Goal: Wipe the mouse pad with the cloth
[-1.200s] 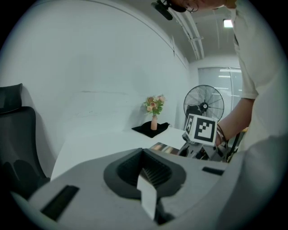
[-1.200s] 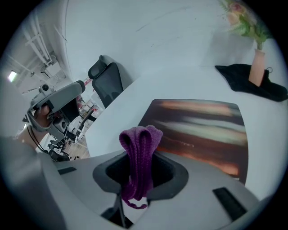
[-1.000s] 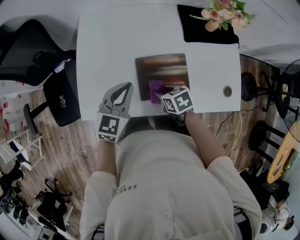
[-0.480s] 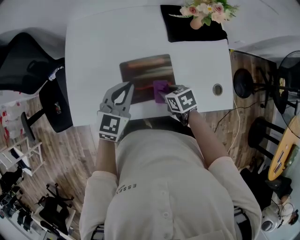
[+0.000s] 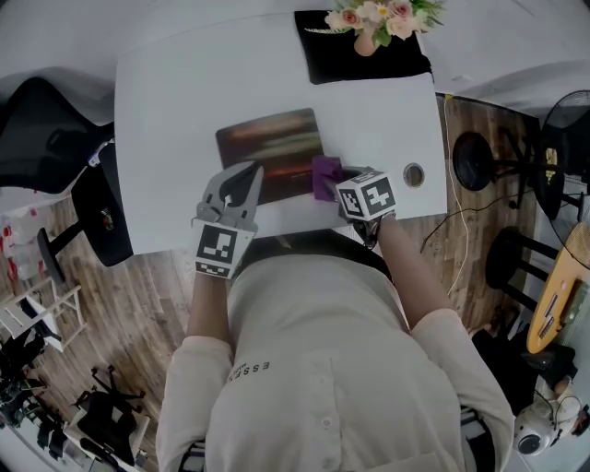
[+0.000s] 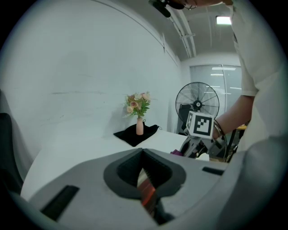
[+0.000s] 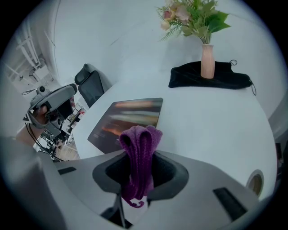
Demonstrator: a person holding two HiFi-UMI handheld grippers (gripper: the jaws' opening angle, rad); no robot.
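The dark mouse pad with orange streaks lies on the white table; the right gripper view shows it too. My right gripper is shut on a purple cloth, which bunches up between its jaws. The cloth sits at the pad's near right corner. My left gripper is shut with nothing in it and hovers over the pad's near left part. Through its narrow slit I see a strip of the mouse pad. The right gripper also shows in the left gripper view.
At the table's far edge, a pink vase of flowers stands on a black cloth. A round cable hole is right of the cloth. A black office chair stands left of the table, a fan to the right.
My right gripper has dragged the purple cloth rightward along the pad's near edge, from its middle to its right corner. The left gripper now overlaps the pad's near left part.
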